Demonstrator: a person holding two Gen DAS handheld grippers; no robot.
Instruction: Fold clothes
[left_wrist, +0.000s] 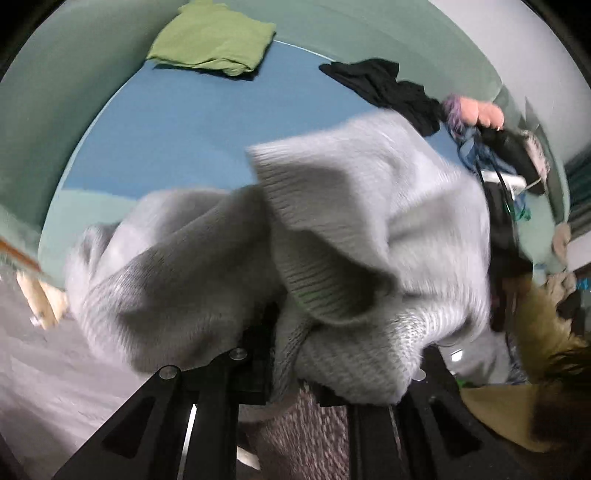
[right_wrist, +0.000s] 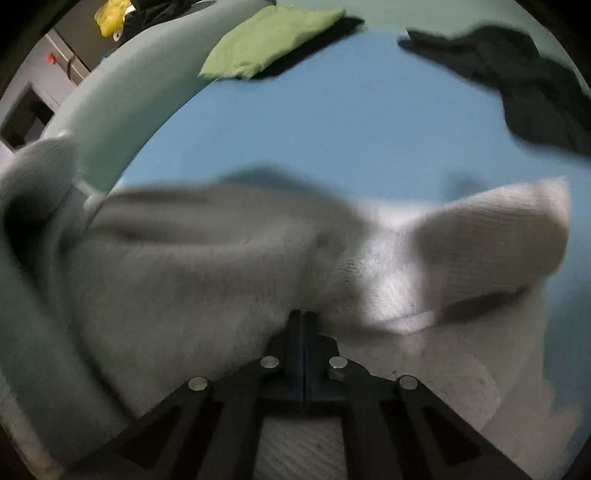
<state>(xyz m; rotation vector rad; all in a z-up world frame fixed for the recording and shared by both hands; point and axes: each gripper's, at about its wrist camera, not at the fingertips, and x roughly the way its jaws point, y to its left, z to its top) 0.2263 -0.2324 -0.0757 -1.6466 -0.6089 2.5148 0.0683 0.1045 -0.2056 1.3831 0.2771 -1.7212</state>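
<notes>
Grey knitted sweater (left_wrist: 332, 221) bunched across both grippers — left gripper (left_wrist: 284, 369) clamping its near fold, right gripper (right_wrist: 303, 325) fully closed against its near edge, hold unclear.

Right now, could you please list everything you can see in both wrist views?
sweater: one, light grey knit, bunched in the foreground on the blue surface, held by both grippers
green garment: one, folded, far left of the surface
black garment: one, crumpled, far right
blue surface: one, pale green rim
clothes pile: mixed colours, right edge, blurred
yellow item: one, top left, unclear
left gripper: black, closed on the sweater
right gripper: black, fingers together against the sweater
</notes>
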